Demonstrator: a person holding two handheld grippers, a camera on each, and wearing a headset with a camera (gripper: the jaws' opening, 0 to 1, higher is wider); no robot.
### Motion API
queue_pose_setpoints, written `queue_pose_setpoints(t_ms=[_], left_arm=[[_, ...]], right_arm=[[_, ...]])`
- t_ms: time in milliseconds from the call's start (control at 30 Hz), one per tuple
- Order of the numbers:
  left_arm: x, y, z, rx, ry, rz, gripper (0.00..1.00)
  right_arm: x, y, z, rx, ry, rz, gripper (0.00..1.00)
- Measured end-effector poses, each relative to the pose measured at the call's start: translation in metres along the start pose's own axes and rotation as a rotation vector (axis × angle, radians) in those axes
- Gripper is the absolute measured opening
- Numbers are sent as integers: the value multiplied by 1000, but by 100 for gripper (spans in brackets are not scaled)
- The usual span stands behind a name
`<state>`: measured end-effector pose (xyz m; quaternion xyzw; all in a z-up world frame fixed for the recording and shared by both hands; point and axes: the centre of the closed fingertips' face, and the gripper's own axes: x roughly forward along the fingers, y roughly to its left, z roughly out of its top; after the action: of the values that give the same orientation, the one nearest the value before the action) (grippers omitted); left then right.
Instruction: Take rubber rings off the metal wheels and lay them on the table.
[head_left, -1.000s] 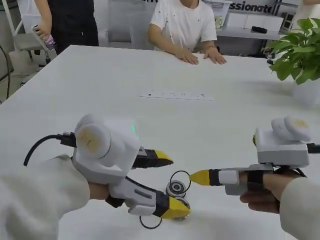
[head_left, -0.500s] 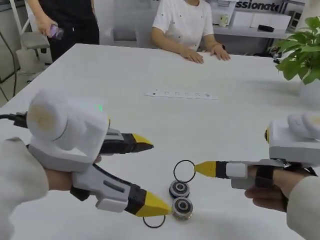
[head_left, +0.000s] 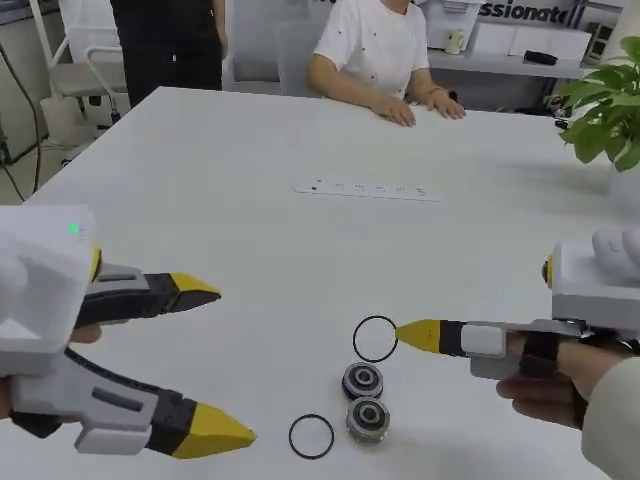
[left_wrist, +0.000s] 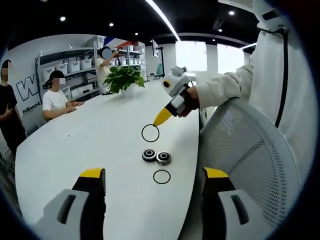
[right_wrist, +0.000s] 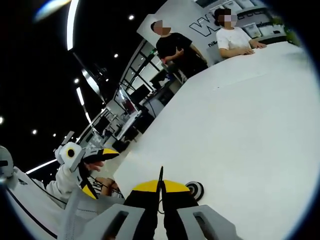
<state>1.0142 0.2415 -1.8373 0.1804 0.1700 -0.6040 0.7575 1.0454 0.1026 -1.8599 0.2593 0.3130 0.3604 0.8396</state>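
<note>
Drawn back since a second ago, the left gripper (head_left: 208, 362) gapes wide in the head view, clear of both wheels (head_left: 362, 381); one ring (head_left: 311, 437) lies on the table (head_left: 250, 200). Left gripper view: the right gripper (left_wrist: 157, 123) carries the second ring (left_wrist: 150, 133), not yet laid down. Right gripper view: its jaws pinch that ring; a seated person (right_wrist: 235, 37) is far off, and nothing blocks.

Back wall sign (head_left: 515, 12): dark letters "ssionate", start cut off. Wall lettering (left_wrist: 25, 88): large "W", rest illegible.

Left gripper (left_wrist: 154, 173), jaws spread, faces wheels (left_wrist: 150, 155) and a ring (left_wrist: 161, 176).
</note>
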Motion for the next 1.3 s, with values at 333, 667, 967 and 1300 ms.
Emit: queue_pose_setpoints(t_ms=[333,667,967,1300], left_arm=[[-13,-2,-25,-95,-22,75,79],[-3,-15,-34,-163,-51,70,80],[0,-20,-34,-169,-54,55,89],[2,-21,-32,-168,-61,51,97]], right_arm=[[0,1,0,1,-4,1,0],[-1,4,1,1,-8,9,0],[-2,5,4,4,-23,14,0],[-1,7,5,1,-27,16,0]])
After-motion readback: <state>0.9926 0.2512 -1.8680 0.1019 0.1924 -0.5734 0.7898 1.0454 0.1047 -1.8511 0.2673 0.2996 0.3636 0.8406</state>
